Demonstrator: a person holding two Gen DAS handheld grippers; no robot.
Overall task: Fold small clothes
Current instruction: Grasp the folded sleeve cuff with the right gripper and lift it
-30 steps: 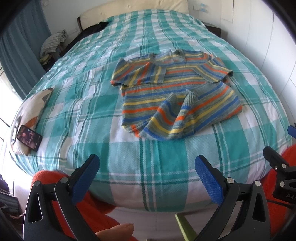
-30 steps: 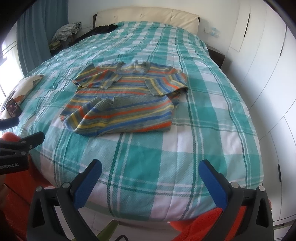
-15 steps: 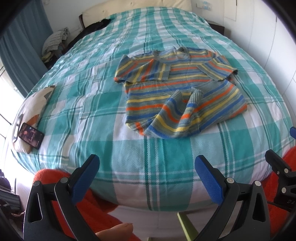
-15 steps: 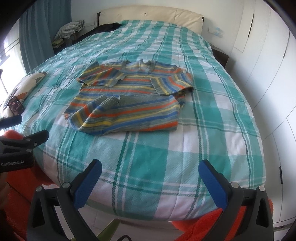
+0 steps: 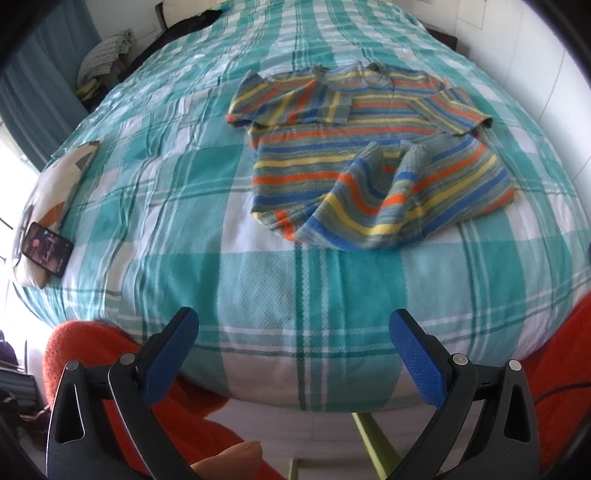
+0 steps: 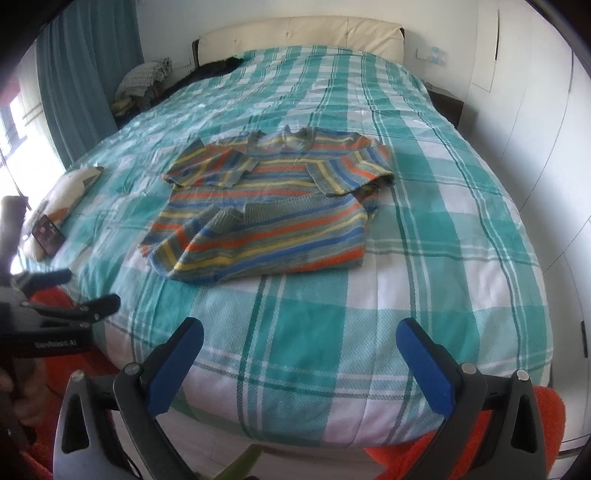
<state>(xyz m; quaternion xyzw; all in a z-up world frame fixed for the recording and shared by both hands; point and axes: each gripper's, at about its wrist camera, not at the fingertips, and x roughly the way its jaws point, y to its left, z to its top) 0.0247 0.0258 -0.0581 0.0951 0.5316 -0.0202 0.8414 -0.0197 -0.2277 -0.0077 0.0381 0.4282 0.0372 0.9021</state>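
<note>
Left wrist view: my left gripper (image 5: 293, 338) hangs over the near edge of the bed (image 5: 177, 206), jaws spread wide, gripping nothing. Striped sweater (image 5: 373, 155) lies mid-bed, well beyond the gripper, collar toward the headboard, hem toward me; long axis runs collar to hem, skewed right. Both sleeves lie turned in across the chest and the near hem is rumpled; I judge folding begun, body folds outstanding. Phone (image 5: 46, 249) at the bed's left edge.

Right wrist view: my right gripper (image 6: 299, 338), jaws likewise apart and empty, short of the sweater. Same orientation, collar nearest the headboard (image 6: 299, 35).
</note>
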